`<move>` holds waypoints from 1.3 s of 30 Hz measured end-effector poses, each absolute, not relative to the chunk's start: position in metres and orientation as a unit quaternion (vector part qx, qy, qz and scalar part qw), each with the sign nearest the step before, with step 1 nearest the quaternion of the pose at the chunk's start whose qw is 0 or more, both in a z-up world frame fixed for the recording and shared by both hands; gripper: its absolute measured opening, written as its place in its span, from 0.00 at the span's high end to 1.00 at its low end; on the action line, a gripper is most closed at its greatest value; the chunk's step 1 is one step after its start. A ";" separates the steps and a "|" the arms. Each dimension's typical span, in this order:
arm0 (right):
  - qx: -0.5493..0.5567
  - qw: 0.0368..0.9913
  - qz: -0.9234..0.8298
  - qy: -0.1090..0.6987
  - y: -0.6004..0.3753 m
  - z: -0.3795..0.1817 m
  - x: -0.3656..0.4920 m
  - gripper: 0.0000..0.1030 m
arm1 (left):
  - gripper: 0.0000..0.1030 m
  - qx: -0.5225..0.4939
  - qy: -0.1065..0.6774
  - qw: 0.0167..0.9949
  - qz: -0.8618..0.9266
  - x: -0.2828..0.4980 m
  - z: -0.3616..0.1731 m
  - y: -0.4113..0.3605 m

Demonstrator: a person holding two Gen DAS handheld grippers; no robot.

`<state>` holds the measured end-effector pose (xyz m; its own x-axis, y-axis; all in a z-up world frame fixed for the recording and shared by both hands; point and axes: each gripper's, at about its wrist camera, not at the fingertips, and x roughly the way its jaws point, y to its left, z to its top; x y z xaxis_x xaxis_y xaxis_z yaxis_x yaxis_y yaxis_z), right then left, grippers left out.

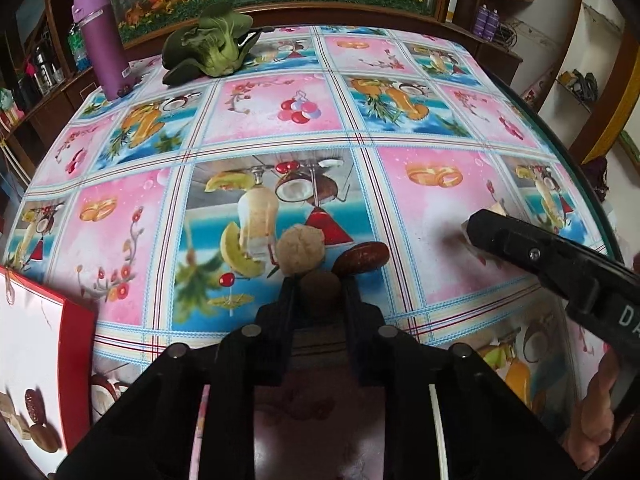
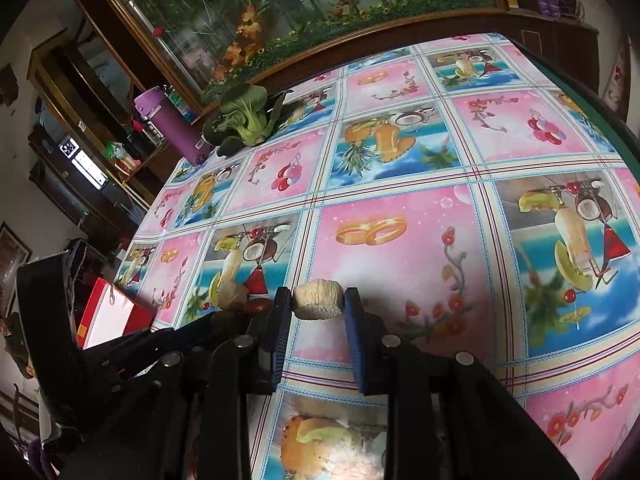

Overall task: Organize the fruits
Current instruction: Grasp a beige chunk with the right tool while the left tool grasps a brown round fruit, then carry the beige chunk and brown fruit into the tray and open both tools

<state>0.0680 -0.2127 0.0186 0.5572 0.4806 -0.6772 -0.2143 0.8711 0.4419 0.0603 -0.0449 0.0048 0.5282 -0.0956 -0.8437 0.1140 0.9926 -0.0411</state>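
My left gripper (image 1: 320,286) is shut on a small round brown fruit (image 1: 320,290) just above the table. Right in front of it lie a pale beige walnut-like ball (image 1: 301,251) and a dark red date (image 1: 361,258). My right gripper (image 2: 318,300) is shut on a pale wrinkled dried fruit (image 2: 318,299) over a pink tablecloth square. In the left wrist view the right gripper (image 1: 486,226) comes in from the right with the pale piece at its tip. In the right wrist view the beige ball (image 2: 233,296) and date (image 2: 258,306) lie to the left.
A red-rimmed white box (image 1: 38,364) with dried fruits printed on it sits at the front left, also in the right wrist view (image 2: 110,314). A bok choy (image 1: 212,46) and a purple bottle (image 1: 104,44) stand at the table's far left. The table edge (image 1: 576,160) curves along the right.
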 end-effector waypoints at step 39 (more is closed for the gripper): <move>0.055 0.862 0.371 0.342 -0.006 0.085 -0.054 0.75 | 0.77 -0.026 0.300 0.943 0.145 -0.127 0.099 0.147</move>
